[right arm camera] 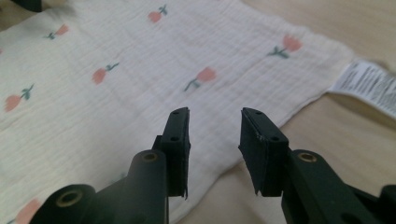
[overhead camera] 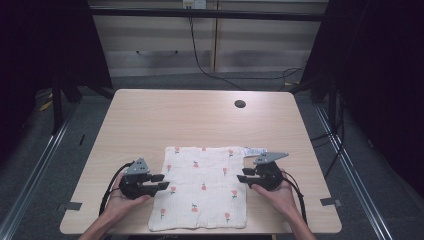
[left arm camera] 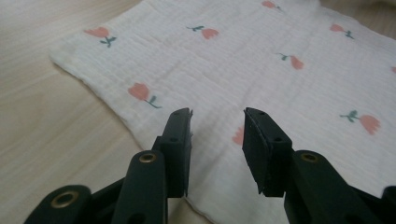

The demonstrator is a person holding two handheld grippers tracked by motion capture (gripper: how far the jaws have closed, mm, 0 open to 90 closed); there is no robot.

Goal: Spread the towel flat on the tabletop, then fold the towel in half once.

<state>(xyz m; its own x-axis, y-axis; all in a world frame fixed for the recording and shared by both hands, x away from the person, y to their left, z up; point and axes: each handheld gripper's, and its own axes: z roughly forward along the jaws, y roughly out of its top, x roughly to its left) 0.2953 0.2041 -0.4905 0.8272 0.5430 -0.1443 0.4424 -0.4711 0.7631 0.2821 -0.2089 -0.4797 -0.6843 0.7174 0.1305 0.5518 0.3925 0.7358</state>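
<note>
A white cloth (overhead camera: 202, 185) printed with small pink tulips lies flat on the near half of the wooden table (overhead camera: 190, 115). My left gripper (overhead camera: 164, 181) sits at the cloth's left edge, held in a hand, its jaws open. In the left gripper view the left gripper (left arm camera: 217, 114) hovers just over the cloth (left arm camera: 261, 56) with nothing between the pads. My right gripper (overhead camera: 241, 178) is at the cloth's right edge, also open. In the right gripper view the right gripper (right arm camera: 215, 112) stands above the cloth's border (right arm camera: 140, 70), empty.
A white care label (overhead camera: 255, 150) (right arm camera: 369, 84) sticks out from the cloth's far right corner. A round cable hole (overhead camera: 240, 104) sits near the table's far edge. Black cables (overhead camera: 205, 65) run over the floor behind the table.
</note>
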